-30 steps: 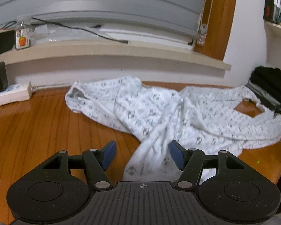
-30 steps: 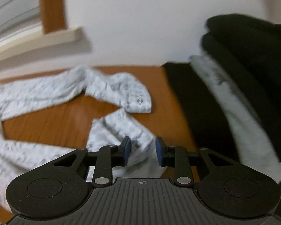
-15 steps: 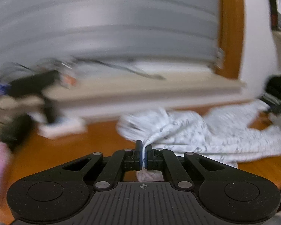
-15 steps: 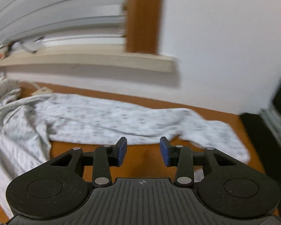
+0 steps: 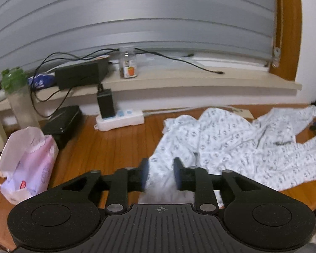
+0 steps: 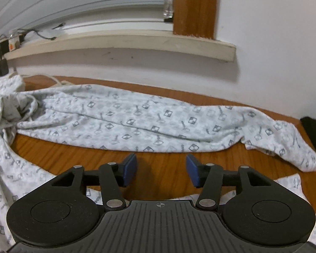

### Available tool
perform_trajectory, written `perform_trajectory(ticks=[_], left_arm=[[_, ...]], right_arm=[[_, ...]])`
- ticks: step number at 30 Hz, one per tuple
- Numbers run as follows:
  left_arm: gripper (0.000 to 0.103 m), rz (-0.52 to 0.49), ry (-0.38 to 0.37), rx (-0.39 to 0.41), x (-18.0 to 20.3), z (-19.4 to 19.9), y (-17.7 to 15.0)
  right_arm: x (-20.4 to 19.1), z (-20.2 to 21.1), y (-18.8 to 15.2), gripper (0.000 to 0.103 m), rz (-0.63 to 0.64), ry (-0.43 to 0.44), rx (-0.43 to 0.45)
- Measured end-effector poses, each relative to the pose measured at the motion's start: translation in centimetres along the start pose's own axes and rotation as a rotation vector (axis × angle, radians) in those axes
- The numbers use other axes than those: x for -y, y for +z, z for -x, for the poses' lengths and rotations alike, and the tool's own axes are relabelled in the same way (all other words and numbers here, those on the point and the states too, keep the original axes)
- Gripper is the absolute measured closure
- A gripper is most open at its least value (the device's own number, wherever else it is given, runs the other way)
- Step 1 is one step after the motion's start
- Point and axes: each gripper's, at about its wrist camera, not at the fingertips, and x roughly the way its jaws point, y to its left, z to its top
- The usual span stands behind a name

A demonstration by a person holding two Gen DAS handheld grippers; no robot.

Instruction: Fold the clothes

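White patterned pyjama trousers (image 5: 231,145) lie rumpled on the wooden table (image 5: 107,147). In the left wrist view my left gripper (image 5: 160,174) is open, with a fold of the cloth lying loose between its blue pads. In the right wrist view one trouser leg (image 6: 137,122) stretches flat across the table, its cuff at the right. My right gripper (image 6: 161,169) is open and empty over bare wood just in front of that leg. More of the cloth lies under and left of the right gripper.
A pink tissue pack (image 5: 27,164), black case (image 5: 63,124), white power strip (image 5: 120,120) with black adapter, and green-capped bottle (image 5: 19,101) stand left. The window sill (image 5: 158,80) holds cables, a black box and a small jar. Dark clothes (image 6: 313,132) lie at the table's right end.
My left gripper shut on the cloth, pulled it leftward, and has now opened and let it go. My right gripper swung left from the dark clothes and opened wider.
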Motion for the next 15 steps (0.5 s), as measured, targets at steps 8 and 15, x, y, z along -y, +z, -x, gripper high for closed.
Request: perform_trajectory(ticks=[8, 15], left_arm=[[0.055, 0.055, -0.011, 0.018, -1.0, -2.1, 1.4], [0.046, 0.061, -0.064, -0.047, 0.6, -10.6, 3.9]], right_arm=[[0.1, -0.1, -0.2, 0.043, -0.006, -0.015, -0.002], [0.4, -0.2, -0.2, 0.039, -0.021, -0.013, -0.006]])
